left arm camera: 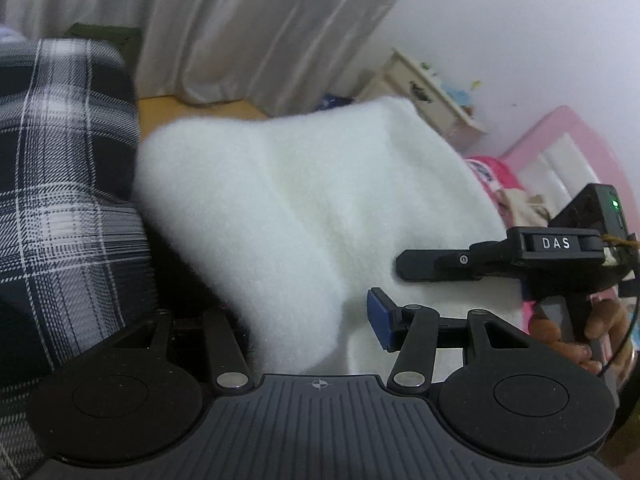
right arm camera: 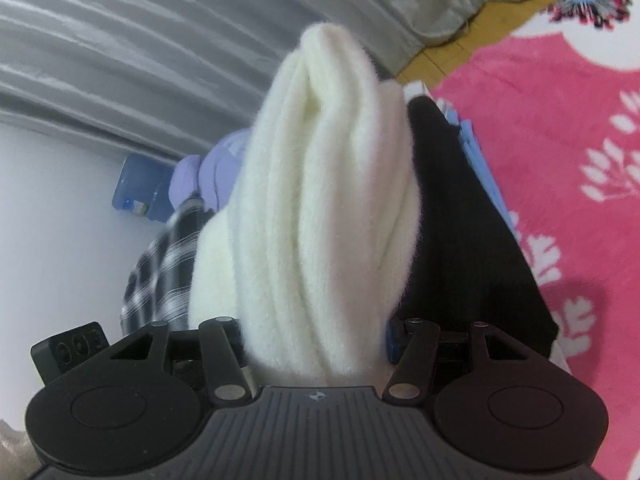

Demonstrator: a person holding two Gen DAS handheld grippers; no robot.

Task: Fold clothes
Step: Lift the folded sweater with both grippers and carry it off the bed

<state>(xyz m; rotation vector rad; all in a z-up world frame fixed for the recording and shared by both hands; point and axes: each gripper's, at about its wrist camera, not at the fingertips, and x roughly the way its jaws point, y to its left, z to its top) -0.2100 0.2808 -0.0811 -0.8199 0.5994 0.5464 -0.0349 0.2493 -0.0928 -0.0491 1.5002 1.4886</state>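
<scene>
Both grippers hold the fluffy white garment (right arm camera: 320, 208) up in the air. The left gripper (left arm camera: 304, 320) and the right gripper (right arm camera: 316, 336) each pinch a thick bunch of it. It looks folded over already, but it is not laid down yet.

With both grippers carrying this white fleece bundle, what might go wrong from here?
1. The white fleece is bunched thick between the right gripper fingers; loose layers may slip out and undo the fold.
2. In the left wrist view the left gripper holds only the fleece's lower edge, so most of it hangs free and may sag.
3. The plaid garment and black garment lie close by; the trailing fleece might drag across them.
</scene>
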